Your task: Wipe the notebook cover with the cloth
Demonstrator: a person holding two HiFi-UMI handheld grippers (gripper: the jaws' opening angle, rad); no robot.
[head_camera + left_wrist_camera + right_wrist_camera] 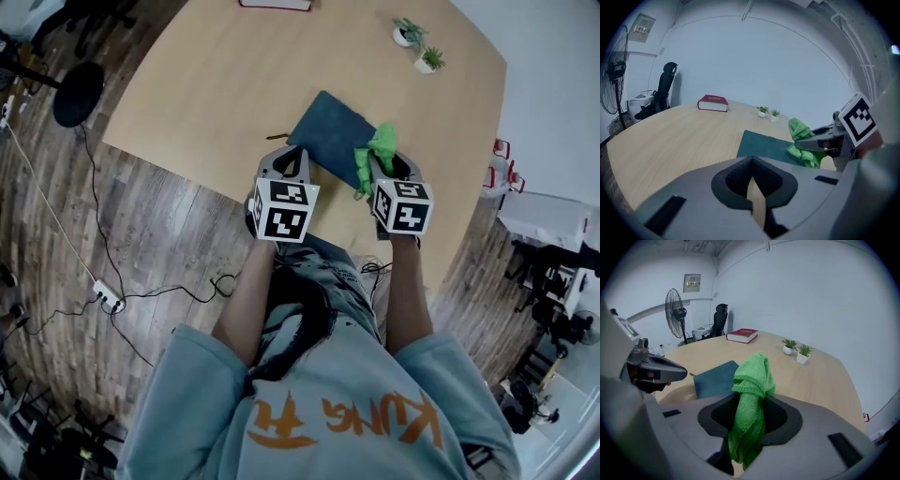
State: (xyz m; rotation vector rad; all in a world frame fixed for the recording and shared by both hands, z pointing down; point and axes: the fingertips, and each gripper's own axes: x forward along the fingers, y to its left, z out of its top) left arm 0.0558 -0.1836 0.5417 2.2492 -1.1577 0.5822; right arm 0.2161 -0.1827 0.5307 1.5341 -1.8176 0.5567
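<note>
Seen from above, a dark teal notebook [330, 136] lies closed on a wooden table [206, 84], near the centre of the frame. The right gripper [382, 161] pinches a bunched green cloth [379, 150] over the notebook's right edge (contact with the cover is unclear). The left gripper [295, 155], jaws closed on nothing, sits by the notebook's lower-left corner. Two small potted plants [418, 45] stand upper right

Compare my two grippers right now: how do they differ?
The right gripper is shut on the green cloth, which hangs bunched between its jaws. The left gripper has its jaws together on nothing. The left gripper sits by the left corner of the notebook, the right gripper at its right side. Both point forward across the table.
</note>
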